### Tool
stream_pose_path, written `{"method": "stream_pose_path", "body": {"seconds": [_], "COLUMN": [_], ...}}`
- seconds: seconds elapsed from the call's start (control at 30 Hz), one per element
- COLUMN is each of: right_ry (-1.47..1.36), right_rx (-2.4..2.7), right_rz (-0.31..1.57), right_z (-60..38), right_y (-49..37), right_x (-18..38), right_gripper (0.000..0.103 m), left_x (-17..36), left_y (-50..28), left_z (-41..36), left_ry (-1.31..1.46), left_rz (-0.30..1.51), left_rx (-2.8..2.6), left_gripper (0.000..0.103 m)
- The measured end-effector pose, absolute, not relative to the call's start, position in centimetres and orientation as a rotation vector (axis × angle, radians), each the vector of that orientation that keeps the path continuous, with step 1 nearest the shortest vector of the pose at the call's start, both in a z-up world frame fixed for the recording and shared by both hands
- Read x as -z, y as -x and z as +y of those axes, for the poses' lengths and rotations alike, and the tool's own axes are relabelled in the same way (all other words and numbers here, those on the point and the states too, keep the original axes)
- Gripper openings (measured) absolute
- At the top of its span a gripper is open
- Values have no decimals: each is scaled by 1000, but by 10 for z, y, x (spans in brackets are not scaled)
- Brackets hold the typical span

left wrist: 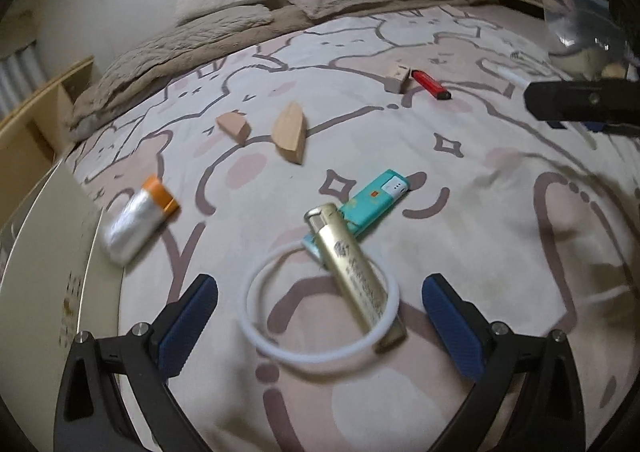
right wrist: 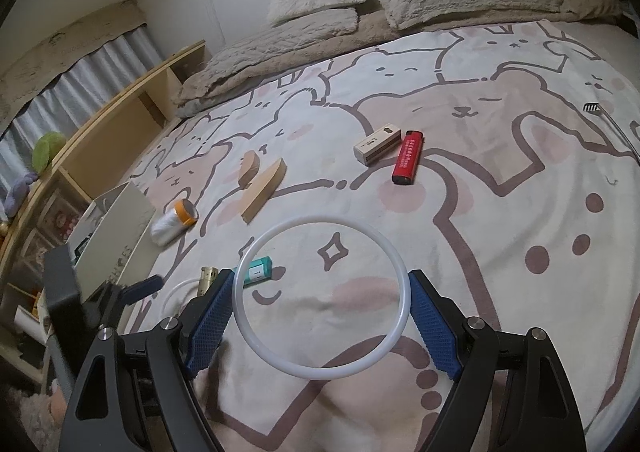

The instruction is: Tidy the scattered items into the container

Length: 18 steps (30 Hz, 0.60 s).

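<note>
On the bed point(right wrist: 500, 211), nearly everything is unsorted: wooden wedges point(right wrist: 266, 187), red lighter point(right wrist: 408, 163) beyond the teal lighter point(left wrist: 374, 201). The right gripper point(right wrist: 322, 308) jaws clamp a clear container point(right wrist: 322, 296); left gripper point(left wrist: 320, 308) jaws spread wide, straddling the gold lighter point(left wrist: 352, 272) and white ring point(left wrist: 320, 304).
</note>
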State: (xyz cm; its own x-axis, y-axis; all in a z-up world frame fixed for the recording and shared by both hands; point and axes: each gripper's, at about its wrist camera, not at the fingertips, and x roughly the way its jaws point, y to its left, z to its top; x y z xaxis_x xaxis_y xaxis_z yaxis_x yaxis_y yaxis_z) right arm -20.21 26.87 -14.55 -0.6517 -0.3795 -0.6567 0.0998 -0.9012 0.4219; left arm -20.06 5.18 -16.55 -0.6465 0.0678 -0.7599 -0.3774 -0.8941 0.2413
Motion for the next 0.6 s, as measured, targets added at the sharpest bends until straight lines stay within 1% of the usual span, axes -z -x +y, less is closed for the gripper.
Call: {"method": "stream_pose_path", "body": {"seconds": [0.1, 0.23, 0.27, 0.3, 0.33, 0.37, 0.5, 0.6], "right_ry": [-1145, -1148, -1148, -1148, -1148, -1147, -1144, -1142], "right_rx": [2573, 2563, 2561, 2559, 2558, 2557, 2558, 2560], "right_rz": [-521, -522, -523, -524, -526, -526, -530, -540], "right_z": [268, 267, 267, 267, 267, 267, 268, 269], "right_y": [202, 203, 203, 203, 203, 203, 202, 201], "right_x": [145, 145, 145, 145, 145, 145, 144, 144], "right_gripper": [85, 85, 85, 85, 85, 85, 85, 85], "left_x": [173, 175, 175, 175, 174, 173, 170, 166], "left_y": [215, 223, 223, 222, 221, 220, 216, 214], "left_z": [53, 46, 44, 44, 44, 43, 46, 45], "left_ry": [1216, 1256, 1257, 1258, 1260, 1262, 1246, 1227], "left_rz": [557, 442, 426, 416, 392, 371, 383, 359], "left_rx": [-2557, -2519, -2507, -2498, -2482, -2476, -2492, -2500], "left_gripper": [103, 103, 101, 93, 88, 84, 84, 84]}}
